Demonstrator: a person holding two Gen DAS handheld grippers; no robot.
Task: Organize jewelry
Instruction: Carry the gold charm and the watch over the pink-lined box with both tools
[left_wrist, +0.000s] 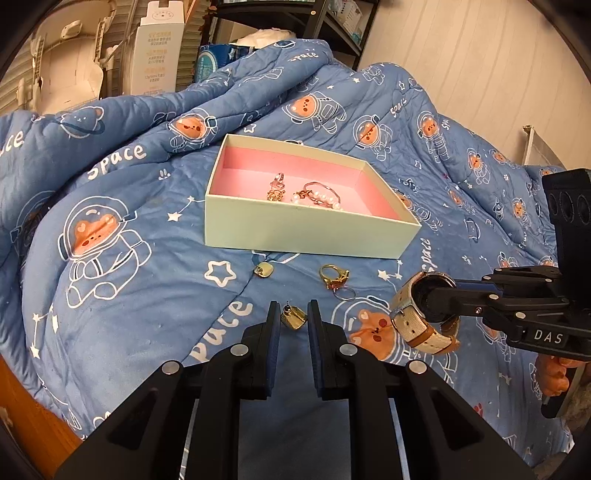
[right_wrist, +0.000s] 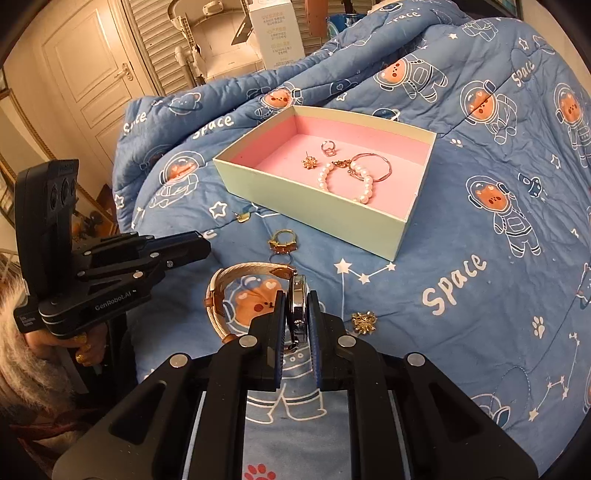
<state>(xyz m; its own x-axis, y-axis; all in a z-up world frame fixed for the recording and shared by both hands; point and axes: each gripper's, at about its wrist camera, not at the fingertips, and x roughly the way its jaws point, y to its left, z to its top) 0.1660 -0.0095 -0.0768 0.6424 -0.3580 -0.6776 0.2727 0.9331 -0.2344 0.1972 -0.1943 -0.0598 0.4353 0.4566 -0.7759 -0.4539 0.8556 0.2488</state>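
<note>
In the left wrist view, the left gripper (left_wrist: 293, 319) sits at the bottom centre, its black jaws clenched on a small, square, gold-coloured stud earring (left_wrist: 294, 318) whose thin post juts toward the upper left. The padded blue quilt (left_wrist: 122, 295), printed with astronaut bears, lies rumpled under everything. Above the gripper, mid-frame, a shallow pale-green cardboard box (left_wrist: 295, 230) with a pink lining runs its long side from left to lower right; it holds a pearl bracelet (left_wrist: 317, 199) and small gold pieces. Just in front of the box lie a matching square earring (left_wrist: 263, 270) and a gold clasp charm (left_wrist: 334, 278), both loose on the quilt between gripper and box. At the right edge, the right gripper (left_wrist: 439, 295) is closed on a wristwatch (left_wrist: 424, 314), round metal case edge-on between the pads, its cream and tan strap looping to the left.

In the right wrist view, the watch case (right_wrist: 298, 306) stands upright in the jaws at bottom centre, and a gold flower earring (right_wrist: 364, 322) lies just right of them.
</note>
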